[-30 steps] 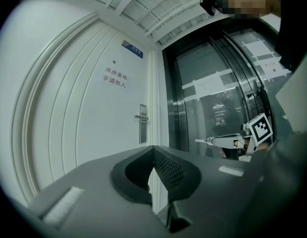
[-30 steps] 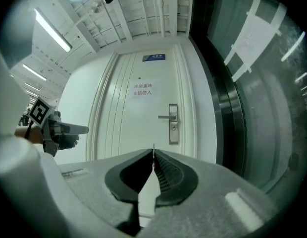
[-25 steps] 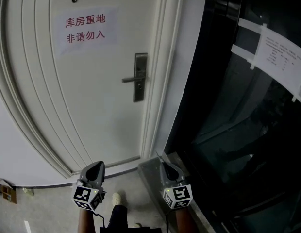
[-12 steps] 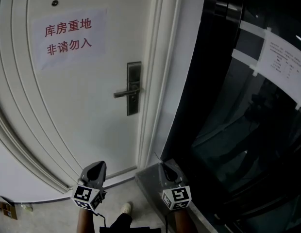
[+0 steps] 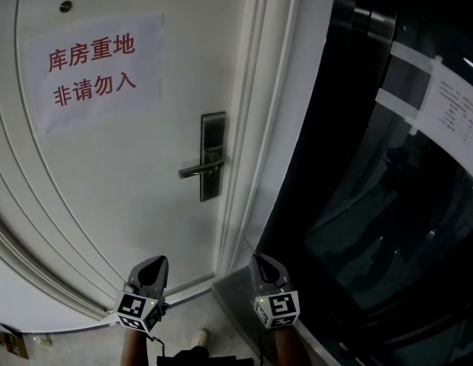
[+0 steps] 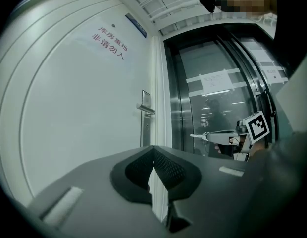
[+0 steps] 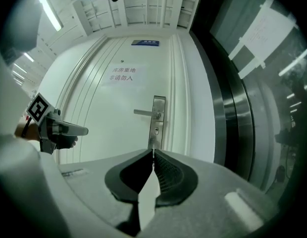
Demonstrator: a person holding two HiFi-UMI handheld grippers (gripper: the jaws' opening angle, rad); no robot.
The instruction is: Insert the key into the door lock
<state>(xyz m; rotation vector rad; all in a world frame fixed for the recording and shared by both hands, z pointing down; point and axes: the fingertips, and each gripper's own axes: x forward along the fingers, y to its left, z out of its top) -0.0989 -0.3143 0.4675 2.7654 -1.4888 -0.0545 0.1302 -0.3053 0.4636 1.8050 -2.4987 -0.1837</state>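
Note:
A white door (image 5: 122,189) carries a dark metal lock plate (image 5: 213,156) with a lever handle (image 5: 197,171); the keyhole (image 7: 156,131) sits below the handle. My right gripper (image 5: 261,259) is low in the head view, pointing level at the door, well short of the lock. In the left gripper view it (image 6: 209,135) is shut on a small key (image 6: 197,135) that sticks out of its tips. My left gripper (image 5: 154,261) is beside it on the left, shut with nothing in it, also short of the door.
A paper sign (image 5: 91,71) with red characters is stuck on the door above the lock. Right of the white door frame (image 5: 255,128) stands dark glass (image 5: 374,219) with taped paper notices (image 5: 458,113). A shoe (image 5: 197,335) shows on the floor.
The door and lock plate have grown larger and nearer in the head view. Both grippers have moved toward the door together, and both stay shut.

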